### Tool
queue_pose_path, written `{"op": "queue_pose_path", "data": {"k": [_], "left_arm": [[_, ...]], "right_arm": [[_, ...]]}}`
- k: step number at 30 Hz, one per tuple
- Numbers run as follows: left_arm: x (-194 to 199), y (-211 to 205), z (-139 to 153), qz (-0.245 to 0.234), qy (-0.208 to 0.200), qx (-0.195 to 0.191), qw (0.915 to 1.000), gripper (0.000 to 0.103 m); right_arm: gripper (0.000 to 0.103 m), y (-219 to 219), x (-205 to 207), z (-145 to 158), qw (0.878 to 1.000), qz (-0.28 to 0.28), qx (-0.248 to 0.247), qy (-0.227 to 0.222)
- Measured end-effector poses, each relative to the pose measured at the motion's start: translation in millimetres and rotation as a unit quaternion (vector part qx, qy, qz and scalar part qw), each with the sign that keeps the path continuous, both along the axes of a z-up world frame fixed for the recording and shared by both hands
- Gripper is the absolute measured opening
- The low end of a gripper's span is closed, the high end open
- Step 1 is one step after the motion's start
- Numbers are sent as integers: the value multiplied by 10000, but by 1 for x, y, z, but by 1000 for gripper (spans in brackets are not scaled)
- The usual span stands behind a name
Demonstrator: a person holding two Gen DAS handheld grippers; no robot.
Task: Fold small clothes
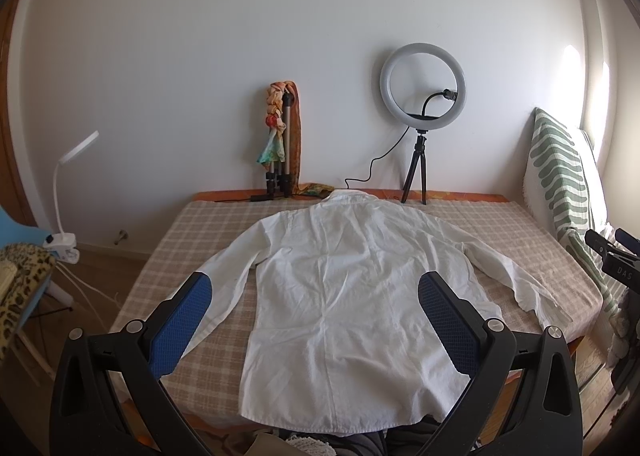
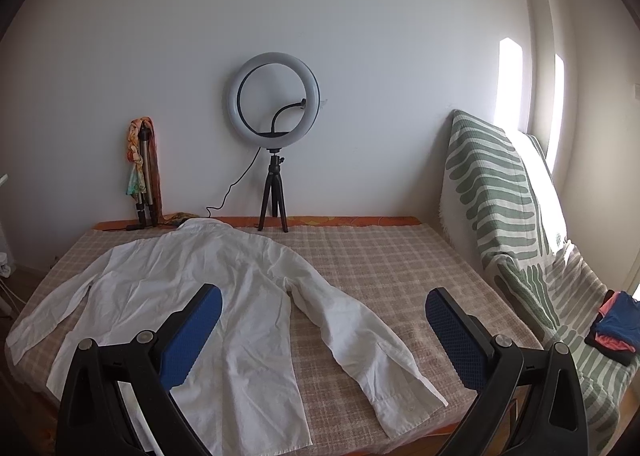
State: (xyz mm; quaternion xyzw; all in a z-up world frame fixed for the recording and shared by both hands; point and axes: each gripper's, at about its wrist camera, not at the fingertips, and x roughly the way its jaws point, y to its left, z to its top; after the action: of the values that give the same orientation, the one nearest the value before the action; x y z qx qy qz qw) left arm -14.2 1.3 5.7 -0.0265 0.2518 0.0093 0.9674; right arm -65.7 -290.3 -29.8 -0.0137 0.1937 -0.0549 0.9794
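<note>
A white long-sleeved shirt (image 1: 340,292) lies flat and back-up on the checked bed cover (image 1: 520,248), collar at the far end, both sleeves spread outward. My left gripper (image 1: 316,288) hovers open above the shirt's lower body, its blue pads wide apart and holding nothing. In the right wrist view the shirt (image 2: 192,296) fills the left half, its right sleeve (image 2: 372,348) running toward the near edge. My right gripper (image 2: 324,304) stands open above that sleeve and the bed cover (image 2: 400,264), empty.
A ring light on a small tripod (image 1: 422,96) and a folded tripod draped with scarves (image 1: 280,136) stand at the bed's far edge by the wall. A green-patterned cushion (image 2: 496,192) leans at the right, with folded clothes (image 2: 616,324) beside it. A white desk lamp (image 1: 68,184) stands left.
</note>
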Motion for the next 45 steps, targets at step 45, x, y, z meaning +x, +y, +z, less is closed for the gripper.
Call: {"op": "queue_pose_path", "data": {"k": [45], "left_arm": [[67,237,-144,839,1459,-505,9844,69]], "right_arm": [[102,70,42,-27,9937,954,206,545]]}}
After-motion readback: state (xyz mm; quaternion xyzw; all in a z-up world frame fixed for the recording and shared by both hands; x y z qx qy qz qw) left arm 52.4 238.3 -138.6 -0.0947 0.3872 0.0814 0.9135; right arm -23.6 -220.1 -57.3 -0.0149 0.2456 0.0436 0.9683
